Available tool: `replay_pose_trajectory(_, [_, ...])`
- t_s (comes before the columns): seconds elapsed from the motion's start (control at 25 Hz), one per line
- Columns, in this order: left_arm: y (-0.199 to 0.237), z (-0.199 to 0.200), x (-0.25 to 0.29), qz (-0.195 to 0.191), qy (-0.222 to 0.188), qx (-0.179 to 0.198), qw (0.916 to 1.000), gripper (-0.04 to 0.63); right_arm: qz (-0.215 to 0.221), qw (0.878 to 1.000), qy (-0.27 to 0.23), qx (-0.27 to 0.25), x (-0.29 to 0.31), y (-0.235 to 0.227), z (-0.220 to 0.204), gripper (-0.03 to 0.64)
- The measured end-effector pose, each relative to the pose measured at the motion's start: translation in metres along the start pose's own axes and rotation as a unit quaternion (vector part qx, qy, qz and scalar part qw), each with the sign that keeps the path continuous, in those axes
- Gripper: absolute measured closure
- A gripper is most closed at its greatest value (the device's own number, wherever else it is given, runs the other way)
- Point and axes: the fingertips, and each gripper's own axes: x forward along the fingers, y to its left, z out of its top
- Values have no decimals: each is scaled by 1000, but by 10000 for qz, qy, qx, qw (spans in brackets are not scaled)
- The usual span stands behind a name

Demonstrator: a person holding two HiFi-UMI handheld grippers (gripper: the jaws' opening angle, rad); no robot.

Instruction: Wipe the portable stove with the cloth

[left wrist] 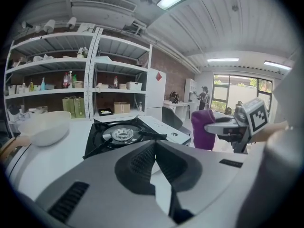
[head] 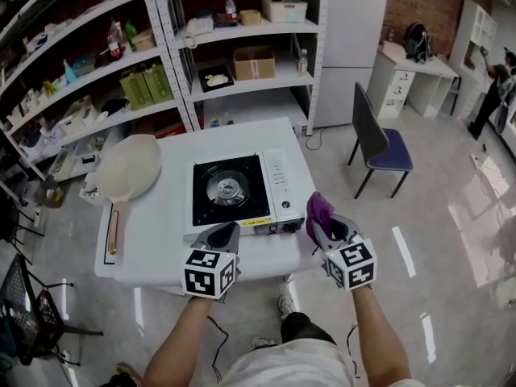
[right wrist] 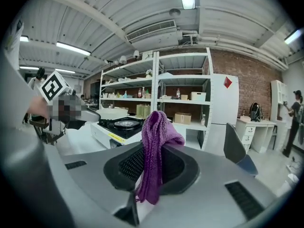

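The right hand-held gripper is clamped on the purple cloth, just off the front right corner of the portable stove on the white surface. The left hand-held gripper has its jaws together, empty

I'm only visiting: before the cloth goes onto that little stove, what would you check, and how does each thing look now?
1. Grip: ok, right gripper is shut on the cloth.
2. Cloth touching the portable stove: not ok, it is held in the air beside the front right corner.
3. Stove top free of things: ok.
4. Heat of the burner: cannot tell; no flame shows.
5. Other tool: ok, left gripper shut, empty, near the stove's front edge.
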Motion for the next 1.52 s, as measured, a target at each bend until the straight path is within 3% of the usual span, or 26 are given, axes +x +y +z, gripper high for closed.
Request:
replay_pose_trajectory(0.56, [38,28,25,520,-65,-118,9986,591,588,9965,275,531,51,-21,-13,555])
replay_pose_trajectory(1.52, [83,58,51,1214,-56,-243,9923,592,954,9924,523,579,153,-71,12,555])
